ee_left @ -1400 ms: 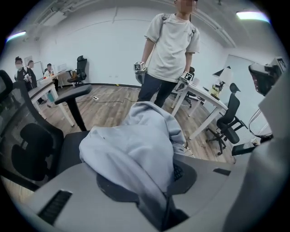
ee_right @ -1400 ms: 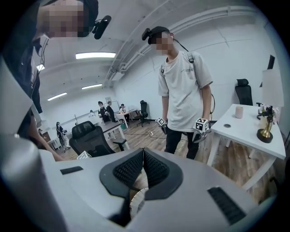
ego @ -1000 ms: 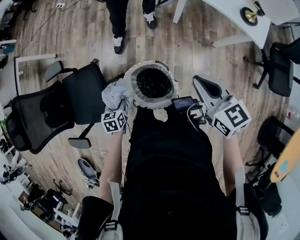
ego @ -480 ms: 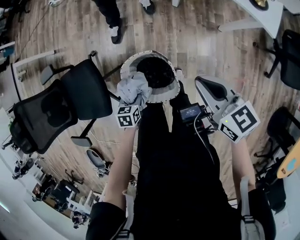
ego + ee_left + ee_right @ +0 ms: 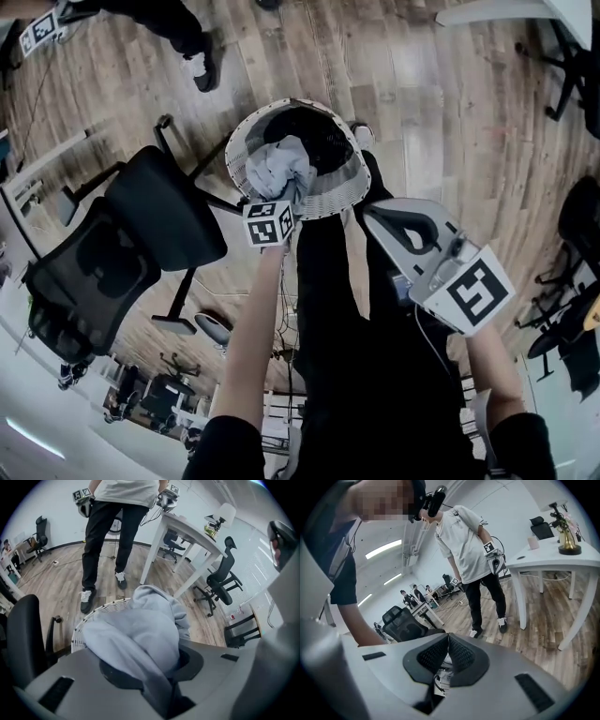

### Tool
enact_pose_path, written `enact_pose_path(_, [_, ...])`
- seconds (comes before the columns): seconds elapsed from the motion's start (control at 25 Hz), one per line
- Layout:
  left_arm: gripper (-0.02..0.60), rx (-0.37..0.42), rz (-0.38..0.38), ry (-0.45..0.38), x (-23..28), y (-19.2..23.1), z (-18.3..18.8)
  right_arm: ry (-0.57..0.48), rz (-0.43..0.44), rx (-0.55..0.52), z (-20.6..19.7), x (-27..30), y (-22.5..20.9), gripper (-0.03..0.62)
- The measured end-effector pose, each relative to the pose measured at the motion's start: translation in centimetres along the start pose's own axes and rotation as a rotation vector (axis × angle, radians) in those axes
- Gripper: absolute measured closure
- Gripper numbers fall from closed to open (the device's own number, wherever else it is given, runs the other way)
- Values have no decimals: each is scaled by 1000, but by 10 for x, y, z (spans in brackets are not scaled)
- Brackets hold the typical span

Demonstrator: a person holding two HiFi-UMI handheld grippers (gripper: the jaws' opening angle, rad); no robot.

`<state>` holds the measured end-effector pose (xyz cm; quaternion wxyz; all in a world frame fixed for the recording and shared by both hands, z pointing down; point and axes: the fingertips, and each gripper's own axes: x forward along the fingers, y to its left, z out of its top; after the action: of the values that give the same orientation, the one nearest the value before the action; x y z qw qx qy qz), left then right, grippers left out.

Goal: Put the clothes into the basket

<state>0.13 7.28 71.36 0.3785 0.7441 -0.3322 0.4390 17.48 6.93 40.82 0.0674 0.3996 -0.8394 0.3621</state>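
Wood-plank flooring runs across an open office, with a white table (image 5: 187, 529) standing at the far side. At the left of the head view a black office chair (image 5: 141, 230) stands just beside the white basket (image 5: 330, 199), whose round rim and dark inside face up. A second person (image 5: 108, 522) in black trousers and white shoes stands beyond the basket.

The left gripper (image 5: 277, 211) points steeply down at the near left edge of the basket. Its jaws are only a little apart and clamp a light grey garment (image 5: 279, 167). The cloth bulges out between the pads in a thick fold. This garment is bunched over the left part of the basket's mouth, inside the line of the rim. Whether it touches the bottom I cannot tell.

To the right, beside the basket's near edge, the right gripper (image 5: 389, 220) is held nearer to level. Its jaws are closed almost tip to tip and pinch a white printed label (image 5: 442, 680), with dark cloth hanging under it. A beige strip (image 5: 355, 267) hangs between the two grippers against black fabric; what it belongs to is unclear.
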Motion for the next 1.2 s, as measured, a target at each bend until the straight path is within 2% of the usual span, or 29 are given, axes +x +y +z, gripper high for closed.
enact_pose_path(0.28, [448,18,-19,44,96,26,-17,70,-40,84,-64,23,-36,577])
enact_pose_path(0.56, [445,75,0,84,168,48,-8,110,-93,161,-108,23,-69,577])
enact_pose_path(0.84, [439,87,23,116,216,58,0,140,-130,210,-127,23,-93,577])
enact_pose_path(1.2, [425,29,52,131,248,71,4,133,-143,248,-132,27,-113,577])
